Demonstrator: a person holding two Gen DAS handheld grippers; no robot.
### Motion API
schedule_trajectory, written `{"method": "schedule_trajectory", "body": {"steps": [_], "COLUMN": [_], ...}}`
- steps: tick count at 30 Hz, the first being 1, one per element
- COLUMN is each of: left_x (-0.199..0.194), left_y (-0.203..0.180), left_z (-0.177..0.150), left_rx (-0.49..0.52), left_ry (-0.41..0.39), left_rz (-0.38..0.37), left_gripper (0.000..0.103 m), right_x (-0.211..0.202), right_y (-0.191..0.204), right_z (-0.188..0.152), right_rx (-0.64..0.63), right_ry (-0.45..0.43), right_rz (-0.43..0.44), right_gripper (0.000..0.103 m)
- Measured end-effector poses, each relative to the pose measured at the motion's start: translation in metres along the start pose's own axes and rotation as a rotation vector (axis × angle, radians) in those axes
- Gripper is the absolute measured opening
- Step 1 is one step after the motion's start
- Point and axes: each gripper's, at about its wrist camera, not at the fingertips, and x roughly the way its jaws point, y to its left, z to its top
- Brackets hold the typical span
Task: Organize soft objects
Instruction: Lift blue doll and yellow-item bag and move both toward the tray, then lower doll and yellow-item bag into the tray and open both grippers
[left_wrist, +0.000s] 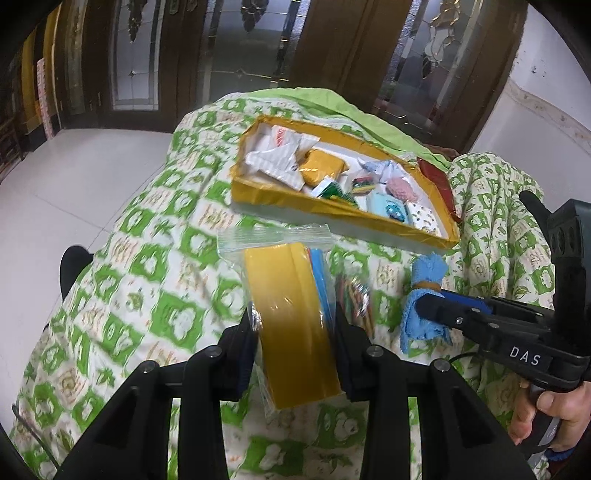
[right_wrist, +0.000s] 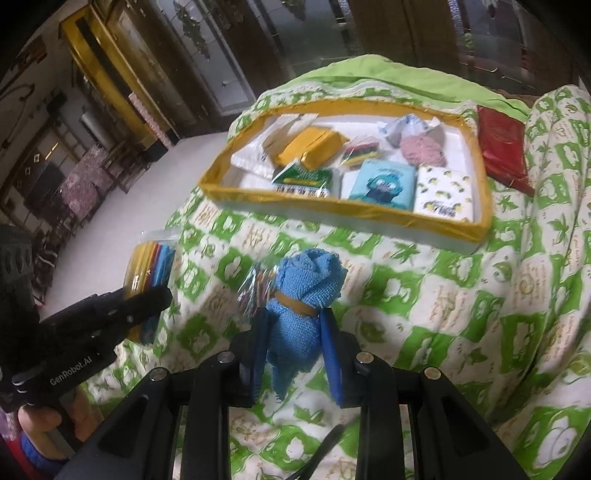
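Both grippers point steeply down over a green-and-white patterned quilt (right_wrist: 424, 295), side by side and a little apart. The left gripper (left_wrist: 295, 325) has its black fingers (left_wrist: 240, 350) closed narrowly on a clear zip-top plastic bag of yellow, red and blue folded sheets (left_wrist: 288, 306); the bag stands upright between the pads, its sealed top edge toward the tray. In the right wrist view the same bag (right_wrist: 151, 266) shows at the left, clamped in the left gripper (right_wrist: 147, 299), with part of a hand (right_wrist: 37, 421) under the handle. The right gripper (right_wrist: 295, 332) holds a rolled blue terry cloth bound with a tan band (right_wrist: 303, 295) between its blue-padded fingers (right_wrist: 332, 350), pads pressing the roll just below the band; the flared top sticks up beyond the tips. In the left wrist view this cloth (left_wrist: 424, 295) hangs at the tip of the right gripper (left_wrist: 436, 306), and a hand (left_wrist: 546, 417) grips the handle at lower right. A small crinkled bag of coloured bits (right_wrist: 255, 291) lies on the quilt just beside the cloth. Farther off sits a shallow yellow-rimmed tray with a white floor (right_wrist: 484, 206), filled with small soft packets. A red flat pouch (right_wrist: 502, 147) lies just beyond the tray's right end.
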Motion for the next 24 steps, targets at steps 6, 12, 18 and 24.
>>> {"method": "schedule_trajectory", "body": {"steps": [6, 12, 18, 24], "left_x": [0.007, 0.015, 0.024, 0.031], "left_y": [-0.011, -0.014, -0.016, -0.015], "left_z": [0.015, 0.028, 0.036, 0.041], "left_rx": [0.029, 0.041, 0.062, 0.067], "left_ry": [-0.008, -0.020, -0.014, -0.006], "left_rz": [-0.004, 0.008, 0.018, 0.021], "left_gripper": [0.036, 0.036, 0.036, 0.036], "right_x": [-0.012, -0.019, -0.018, -0.012], "right_y": [-0.018, -0.033, -0.040, -0.039], "right_z": [0.020, 0.042, 0.050, 0.058], "right_rx": [0.053, 0.087, 0.095, 0.082], "right_ry": [-0.028, -0.058, -0.058, -0.047], "right_rz": [0.011, 0.000, -0.009, -0.014], "right_gripper": [0.030, 0.030, 0.030, 0.030]}}
